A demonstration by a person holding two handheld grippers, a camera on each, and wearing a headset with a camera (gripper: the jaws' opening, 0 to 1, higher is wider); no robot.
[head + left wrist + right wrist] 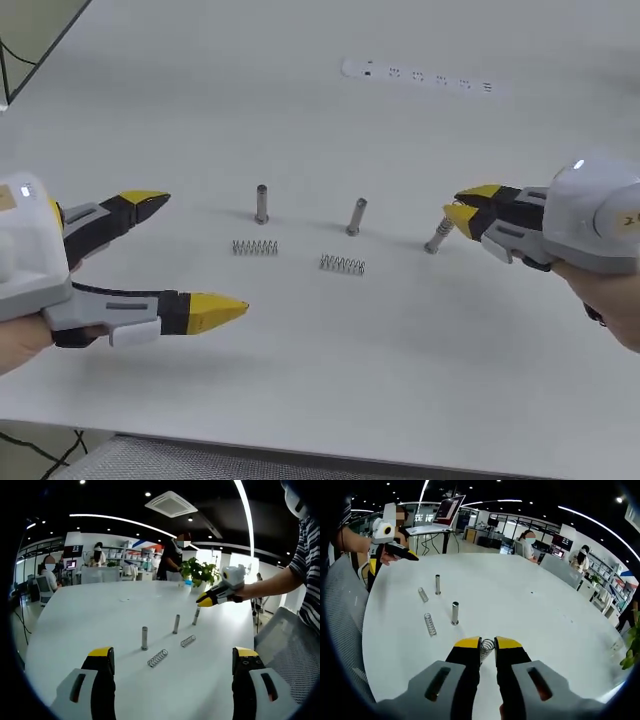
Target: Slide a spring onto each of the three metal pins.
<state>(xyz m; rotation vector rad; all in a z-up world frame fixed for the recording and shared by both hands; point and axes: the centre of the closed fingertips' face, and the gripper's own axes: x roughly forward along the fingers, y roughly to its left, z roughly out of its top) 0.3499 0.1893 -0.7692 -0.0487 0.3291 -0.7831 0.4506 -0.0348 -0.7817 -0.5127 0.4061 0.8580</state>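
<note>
Closer in, right gripper (487, 644) pinches spring (487, 650), apparently over pin (435, 243).

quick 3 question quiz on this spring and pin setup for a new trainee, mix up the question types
1. How many loose springs lie flat on the table?
2. True or false: the left gripper is shut.
3. What sits between the jaws of the right gripper? A) a pin lifted off the surface B) a spring C) nothing

Key: 1) two. 2) false, its jaws stand wide apart. 3) B.
</note>
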